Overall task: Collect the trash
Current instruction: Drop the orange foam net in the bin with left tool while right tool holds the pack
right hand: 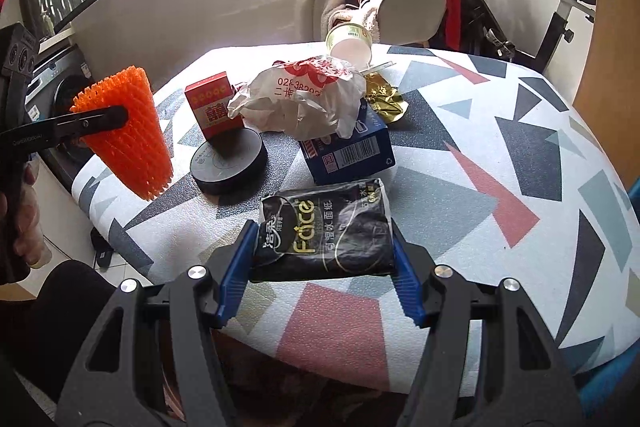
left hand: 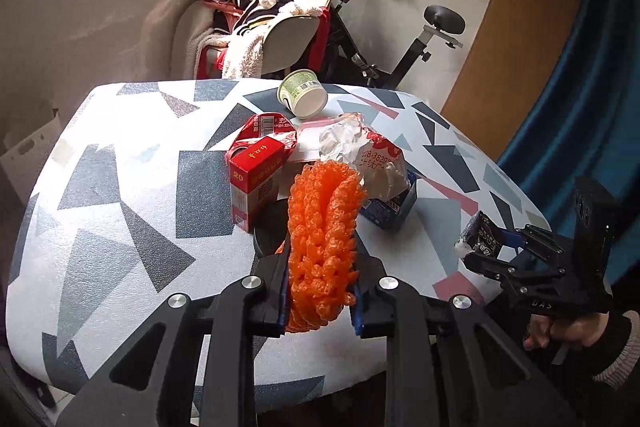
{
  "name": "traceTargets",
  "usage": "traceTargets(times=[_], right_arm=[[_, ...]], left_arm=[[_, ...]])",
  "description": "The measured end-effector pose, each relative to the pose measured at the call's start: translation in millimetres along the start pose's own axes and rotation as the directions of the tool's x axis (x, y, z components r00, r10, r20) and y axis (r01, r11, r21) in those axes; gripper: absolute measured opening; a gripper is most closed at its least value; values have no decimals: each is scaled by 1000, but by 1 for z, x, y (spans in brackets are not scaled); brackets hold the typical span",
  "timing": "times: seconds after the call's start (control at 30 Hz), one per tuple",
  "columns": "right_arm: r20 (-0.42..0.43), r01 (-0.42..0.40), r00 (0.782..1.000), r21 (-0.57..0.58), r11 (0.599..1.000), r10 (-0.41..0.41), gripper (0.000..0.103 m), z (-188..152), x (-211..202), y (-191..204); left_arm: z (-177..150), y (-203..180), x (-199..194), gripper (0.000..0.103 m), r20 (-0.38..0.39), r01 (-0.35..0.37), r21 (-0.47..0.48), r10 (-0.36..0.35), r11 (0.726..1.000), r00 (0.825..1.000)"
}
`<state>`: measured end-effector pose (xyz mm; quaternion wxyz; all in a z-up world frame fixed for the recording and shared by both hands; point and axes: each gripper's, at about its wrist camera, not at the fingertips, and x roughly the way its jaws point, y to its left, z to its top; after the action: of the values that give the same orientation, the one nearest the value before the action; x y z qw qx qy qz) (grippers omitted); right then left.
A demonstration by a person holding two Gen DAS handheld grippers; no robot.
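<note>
1. Left wrist view: the left gripper (left hand: 320,291) is pinching an orange foam net sleeve (left hand: 322,247), squeezed between its blue pads and held clear of the counter (left hand: 120,187).
2. Right wrist view: the right gripper (right hand: 324,267) is clamped on a black tissue pack (right hand: 326,229), one blue pad against each end; the pack is held above the patterned counter top.
3. Seen from the right wrist, the foam sleeve hangs beyond the counter's left edge, with a hand (right hand: 22,223) on the gripper handle below it.
4. On the counter remain a red box (right hand: 214,105) standing upright, a black round tin (right hand: 228,163) just in front of it, and a blue carton (right hand: 348,151) beside the tin.
5. A crumpled white plastic bag (right hand: 304,99) lies on top of the blue carton, touching it.
6. A paper cup (right hand: 352,47) lies tipped on its side at the far edge, and a gold wrapper (right hand: 386,99) sits near it, behind the carton.
7. Beyond the counter, a chair piled with clothes (left hand: 264,23) stands by an exercise bike (left hand: 404,43).
</note>
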<state>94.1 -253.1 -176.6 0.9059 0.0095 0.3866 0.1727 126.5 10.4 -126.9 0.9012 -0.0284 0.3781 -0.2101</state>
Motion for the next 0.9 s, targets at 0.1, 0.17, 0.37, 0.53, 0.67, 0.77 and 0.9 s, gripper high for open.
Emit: traceTargets(times=[0.1,0.17,0.37,0.53,0.67,0.77,0.9], right_arm=[[9,-4,1000,-12,1000,4,63,-2,-6,6],[10,-10,1000,-14,1000,10,63,-3,-9,8],[12,-8,1000,-6,1000,8,63,-9,-20,8],[19,-5,1000,-2,1000,5,63,-12,-28,9],[21,-2,1000,-5,1000,2,63,-14,-33,10],[23,-2,1000,-8,1000,2,63,-16,-35,12],[23,-9,1000,0,1000,9,63,-19,-36,12]], left_arm=[[-19,-1,-13,22,-14,11,4,-10,1000,1000],[-31,-1,-20,22,-23,23,-3,-23,1000,999],[-61,-8,-36,23,-42,57,-27,-58,998,997],[-84,-21,-38,24,-83,60,1,-60,998,995],[-95,-28,-38,25,-103,80,15,-78,997,992],[-102,-33,-37,27,-121,102,31,-98,994,988],[-109,-38,-31,27,-150,109,49,-101,993,983]])
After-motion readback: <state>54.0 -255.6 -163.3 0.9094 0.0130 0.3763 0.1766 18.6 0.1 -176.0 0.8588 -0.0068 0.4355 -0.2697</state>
